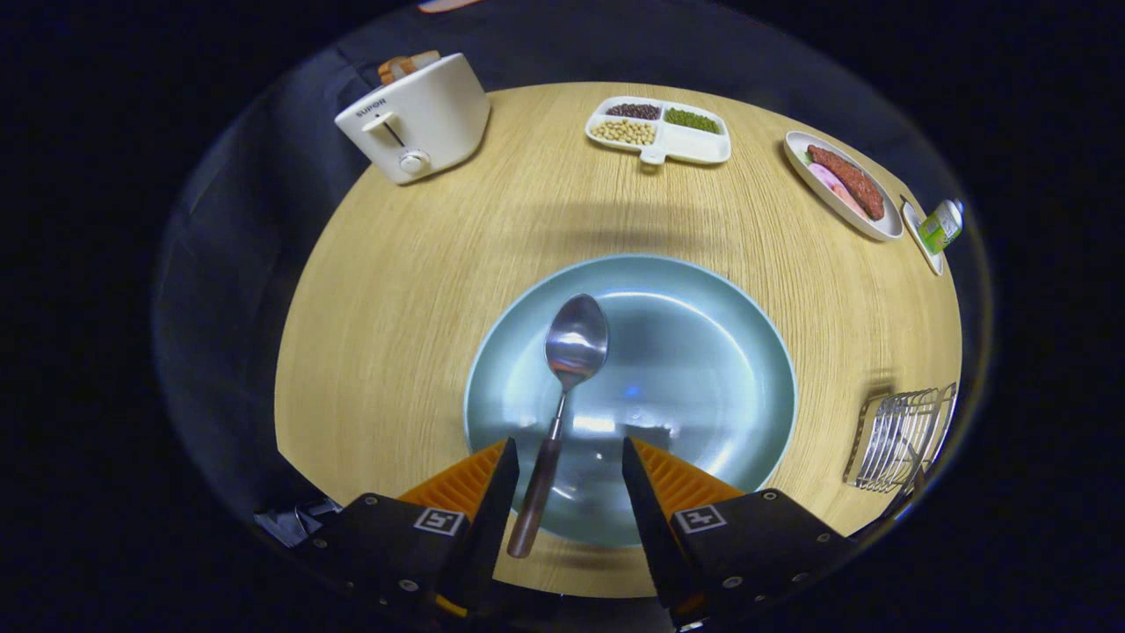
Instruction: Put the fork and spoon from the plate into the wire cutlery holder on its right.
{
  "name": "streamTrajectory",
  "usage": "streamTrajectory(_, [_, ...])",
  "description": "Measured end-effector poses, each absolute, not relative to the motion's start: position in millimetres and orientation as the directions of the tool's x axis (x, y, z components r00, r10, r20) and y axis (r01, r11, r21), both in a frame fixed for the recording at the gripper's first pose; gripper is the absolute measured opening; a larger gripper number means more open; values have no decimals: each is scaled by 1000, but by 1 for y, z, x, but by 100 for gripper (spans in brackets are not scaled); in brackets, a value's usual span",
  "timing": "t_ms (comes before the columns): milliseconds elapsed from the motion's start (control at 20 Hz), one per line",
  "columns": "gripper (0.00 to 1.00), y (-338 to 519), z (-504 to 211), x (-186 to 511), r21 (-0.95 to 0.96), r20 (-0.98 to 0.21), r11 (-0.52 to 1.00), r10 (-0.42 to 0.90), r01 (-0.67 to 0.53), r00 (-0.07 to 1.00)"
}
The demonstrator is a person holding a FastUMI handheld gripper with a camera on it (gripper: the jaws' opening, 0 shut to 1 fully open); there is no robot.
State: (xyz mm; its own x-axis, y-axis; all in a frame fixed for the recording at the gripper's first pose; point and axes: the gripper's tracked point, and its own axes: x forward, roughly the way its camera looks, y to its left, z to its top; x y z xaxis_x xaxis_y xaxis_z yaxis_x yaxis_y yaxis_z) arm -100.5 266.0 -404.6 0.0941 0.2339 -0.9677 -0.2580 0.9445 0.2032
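A pale blue plate (703, 352) sits on the round wooden table (413, 272), just ahead of my fingers. One spoon (576, 341) lies on it, its metal bowl toward the middle and its dark wooden handle reaching back over the near rim. My gripper (568, 444) is open above the plate's near edge. The spoon's handle runs between the fingers, close beside the left one and touching neither. The wire cutlery holder (901, 435) stands to the right of the plate, with a dark handle-like piece at its near end that I cannot identify.
At the far left of the table stands a white toaster (417, 119). A divided white tray of beans (659, 130) is at the far middle. Far right are an oval dish with sausage (844, 183) and a small green container (940, 224).
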Motion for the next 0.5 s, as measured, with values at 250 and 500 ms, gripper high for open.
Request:
streamTrajectory(250, [41,270,-416,-109,211,-975,951,220,-224,15])
streamTrajectory(500, [9,270,-419,-109,269,-961,948,277,-170,23])
